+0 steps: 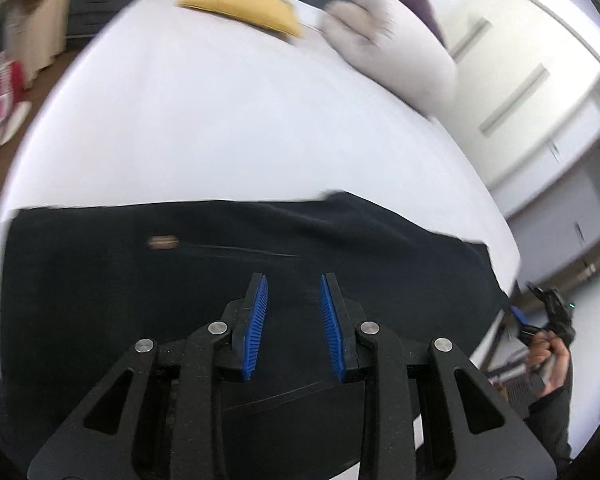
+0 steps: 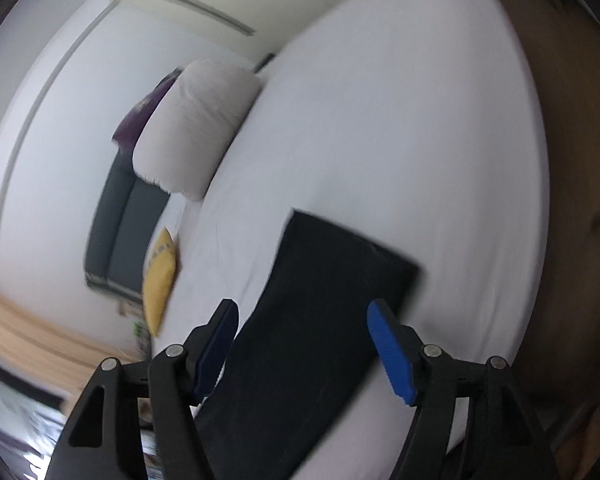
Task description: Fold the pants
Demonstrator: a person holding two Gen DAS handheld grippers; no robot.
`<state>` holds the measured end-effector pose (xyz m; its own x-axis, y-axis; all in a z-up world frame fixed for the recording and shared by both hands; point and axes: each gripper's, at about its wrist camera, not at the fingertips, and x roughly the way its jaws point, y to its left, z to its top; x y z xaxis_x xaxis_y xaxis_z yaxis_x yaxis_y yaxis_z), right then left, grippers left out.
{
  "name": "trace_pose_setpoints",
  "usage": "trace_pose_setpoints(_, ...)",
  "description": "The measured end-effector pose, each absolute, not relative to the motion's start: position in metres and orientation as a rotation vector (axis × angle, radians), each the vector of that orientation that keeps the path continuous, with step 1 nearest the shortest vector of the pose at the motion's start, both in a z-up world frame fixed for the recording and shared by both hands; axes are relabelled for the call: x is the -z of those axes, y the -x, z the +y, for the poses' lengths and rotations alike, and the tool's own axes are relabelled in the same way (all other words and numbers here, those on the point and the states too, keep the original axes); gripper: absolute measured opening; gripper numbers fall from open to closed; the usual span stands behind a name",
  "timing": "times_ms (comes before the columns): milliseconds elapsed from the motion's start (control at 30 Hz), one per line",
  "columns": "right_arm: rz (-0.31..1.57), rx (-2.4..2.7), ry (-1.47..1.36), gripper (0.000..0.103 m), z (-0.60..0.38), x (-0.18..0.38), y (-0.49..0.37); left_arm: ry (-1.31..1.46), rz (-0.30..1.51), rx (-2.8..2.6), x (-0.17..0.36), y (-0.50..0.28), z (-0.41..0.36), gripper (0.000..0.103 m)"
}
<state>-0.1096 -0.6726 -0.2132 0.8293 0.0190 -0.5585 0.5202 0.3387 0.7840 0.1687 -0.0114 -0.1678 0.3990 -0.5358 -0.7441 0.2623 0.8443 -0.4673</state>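
Dark navy pants (image 1: 180, 288) lie flat on a white bed (image 1: 220, 120), spread across the near edge, with a small tan label (image 1: 163, 242) on them. My left gripper (image 1: 293, 286) is open and empty, just above the pants. In the right wrist view the pants (image 2: 320, 300) show as a long dark strip on the bed (image 2: 380, 120). My right gripper (image 2: 302, 312) is open wide and empty, held above the strip's near part. The right gripper also shows in the left wrist view (image 1: 548, 312), off the bed's right edge, in a hand.
A white pillow (image 1: 400, 40) and a yellow cushion (image 1: 240, 8) lie at the head of the bed; they also show in the right wrist view, pillow (image 2: 196, 128) and cushion (image 2: 160, 276). A dark headboard (image 2: 116, 232) stands behind. White wardrobe doors (image 1: 540, 100) are to the right.
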Motion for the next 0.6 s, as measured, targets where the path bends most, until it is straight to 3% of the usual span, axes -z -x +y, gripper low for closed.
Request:
trace_pose_setpoints(233, 0.55, 0.394, -1.378, 0.064, -0.672, 0.261, 0.095, 0.255, 1.232, 0.545, 0.218, -0.176, -0.073, 0.026)
trace_pose_setpoints(600, 0.393, 0.211, -1.486, 0.063, -0.698, 0.273, 0.079, 0.272, 1.245, 0.542, 0.24, -0.172, -0.042, 0.026)
